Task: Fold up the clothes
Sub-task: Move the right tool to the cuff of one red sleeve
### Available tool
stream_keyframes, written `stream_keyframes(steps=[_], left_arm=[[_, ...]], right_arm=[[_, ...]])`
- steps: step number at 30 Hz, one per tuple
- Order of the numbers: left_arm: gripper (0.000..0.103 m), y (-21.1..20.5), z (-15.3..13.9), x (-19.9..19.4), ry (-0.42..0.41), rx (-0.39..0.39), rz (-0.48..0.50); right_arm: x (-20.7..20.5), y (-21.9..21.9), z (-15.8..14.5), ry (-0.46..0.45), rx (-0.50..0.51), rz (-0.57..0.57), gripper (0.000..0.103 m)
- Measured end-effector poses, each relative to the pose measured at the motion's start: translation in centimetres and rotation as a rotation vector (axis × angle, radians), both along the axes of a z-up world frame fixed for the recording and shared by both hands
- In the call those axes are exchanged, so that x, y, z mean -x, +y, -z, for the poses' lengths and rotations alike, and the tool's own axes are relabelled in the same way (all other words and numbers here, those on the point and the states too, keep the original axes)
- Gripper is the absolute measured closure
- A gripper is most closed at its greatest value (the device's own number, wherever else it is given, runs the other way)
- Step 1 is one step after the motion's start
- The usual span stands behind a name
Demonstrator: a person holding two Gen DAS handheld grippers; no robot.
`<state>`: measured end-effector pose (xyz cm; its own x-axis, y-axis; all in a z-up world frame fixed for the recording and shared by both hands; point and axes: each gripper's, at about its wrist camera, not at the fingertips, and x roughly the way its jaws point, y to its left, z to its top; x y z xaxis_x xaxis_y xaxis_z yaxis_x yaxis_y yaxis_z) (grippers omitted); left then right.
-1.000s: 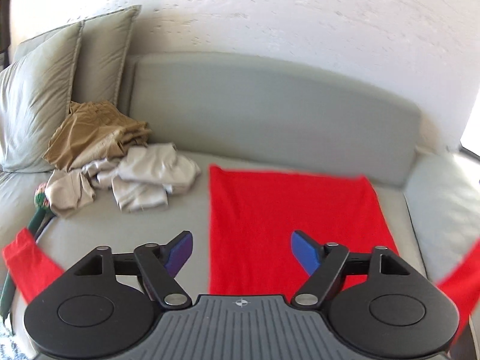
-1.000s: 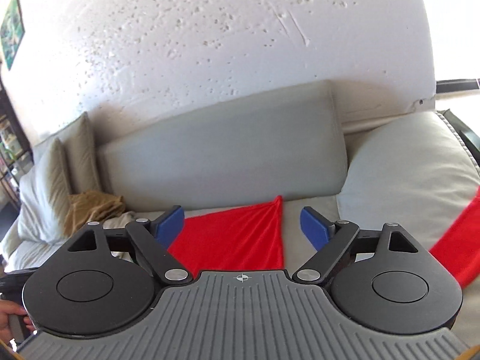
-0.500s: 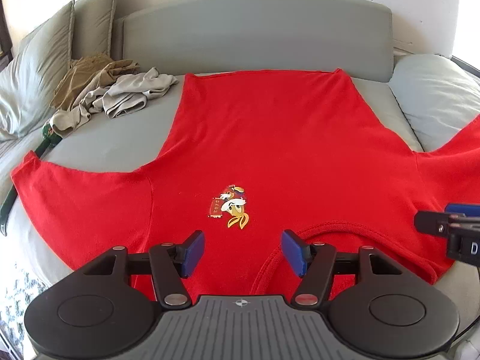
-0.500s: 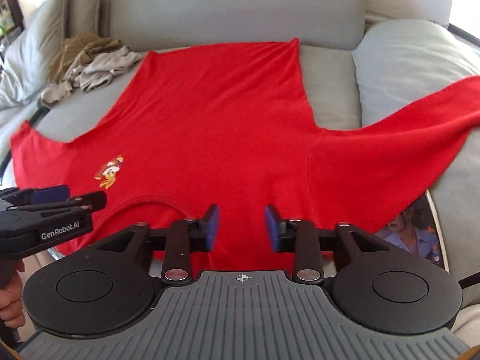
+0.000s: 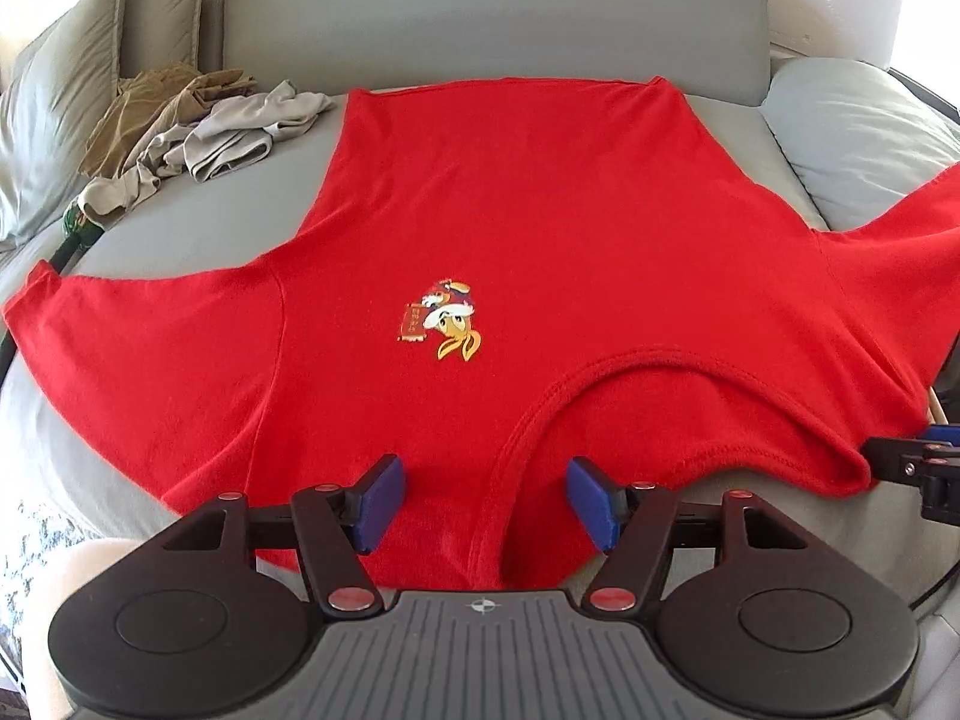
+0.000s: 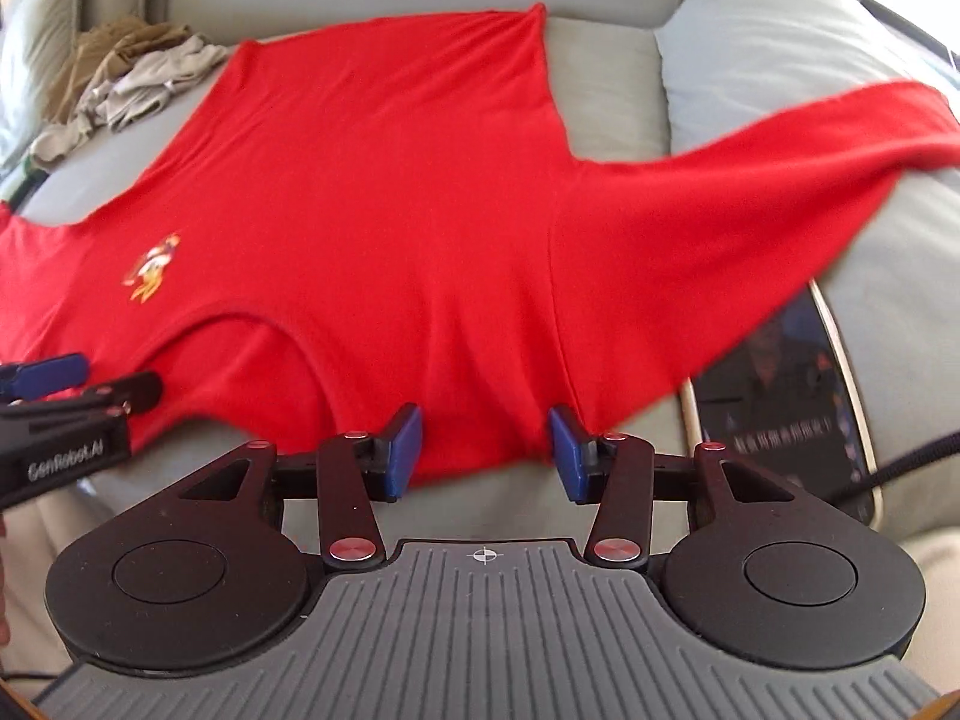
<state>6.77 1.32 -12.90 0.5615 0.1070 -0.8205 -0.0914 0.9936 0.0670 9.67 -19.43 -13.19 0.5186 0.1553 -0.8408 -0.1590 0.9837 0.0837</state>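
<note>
My left tongs (image 5: 483, 504) stand wide apart and hold nothing; their blue pads (image 5: 377, 504) sit low over the near edge of the red T-shirt (image 5: 540, 228), with the collar's left side running between them. My right tongs (image 6: 483, 453) are also spread wide and empty, poised at the shirt's shoulder edge, where the sleeve seam runs toward the right pad. Whether either pad touches the cloth I cannot tell.

The shirt lies spread flat on the grey sofa (image 5: 480, 18), front side up, neck opening nearest me and hem at the far end against the backrest. A small cartoon print (image 5: 443, 324) sits just ahead of my left tongs, slightly to their left. One sleeve stretches far left of the left tongs; the other drapes up over a pale cushion (image 6: 780, 60) ahead and to the right of the right tongs.

Well ahead and left of both tongs, a heap of beige and tan clothes (image 5: 198, 120) is bunched near two upright pillows (image 5: 66, 114). Just right of the right tongs, a dark flat item with a pale rim (image 6: 798, 396) pokes out from under the sleeve. In each view the other tongs' tips appear at the side edge.
</note>
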Motion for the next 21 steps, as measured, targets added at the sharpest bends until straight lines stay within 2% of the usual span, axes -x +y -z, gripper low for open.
stream_keyframes(steps=[3,6,9,11,12,14,16,21], left_arm=[[0.042,0.2,-0.8,1.3,0.016,0.012,0.005],[0.042,-0.1,-1.3,2.5,-0.004,0.024,0.027],[0.041,-0.8,-1.6,2.6,-0.024,0.03,0.041],[0.041,-1.5,-1.5,2.4,-0.034,0.023,0.046],[0.041,-1.8,-1.5,2.2,-0.039,0.019,0.048],[0.041,-2.3,-1.7,1.9,-0.053,0.016,0.058],[0.041,-2.9,-1.7,1.6,-0.079,0.005,0.07],[0.041,-3.8,-0.9,0.4,-0.135,-0.059,0.074]], right_arm=[[1.9,-1.3,-0.8,-0.023,-0.067,0.01,0.051],[3.9,-2.7,-1.6,-0.045,-0.134,0.02,0.048],[4.8,-3.2,-2.0,-0.076,-0.172,0.013,0.048],[4.4,-2.5,-2.0,-0.108,-0.164,-0.013,0.054],[4.2,-2.2,-2.0,-0.123,-0.16,-0.026,0.067],[3.7,-1.5,-2.0,-0.154,-0.152,-0.052,0.079],[3.2,-0.8,-2.0,-0.183,-0.143,-0.078,0.079],[1.2,1.7,-1.1,-0.164,-0.112,-0.111,0.079]])
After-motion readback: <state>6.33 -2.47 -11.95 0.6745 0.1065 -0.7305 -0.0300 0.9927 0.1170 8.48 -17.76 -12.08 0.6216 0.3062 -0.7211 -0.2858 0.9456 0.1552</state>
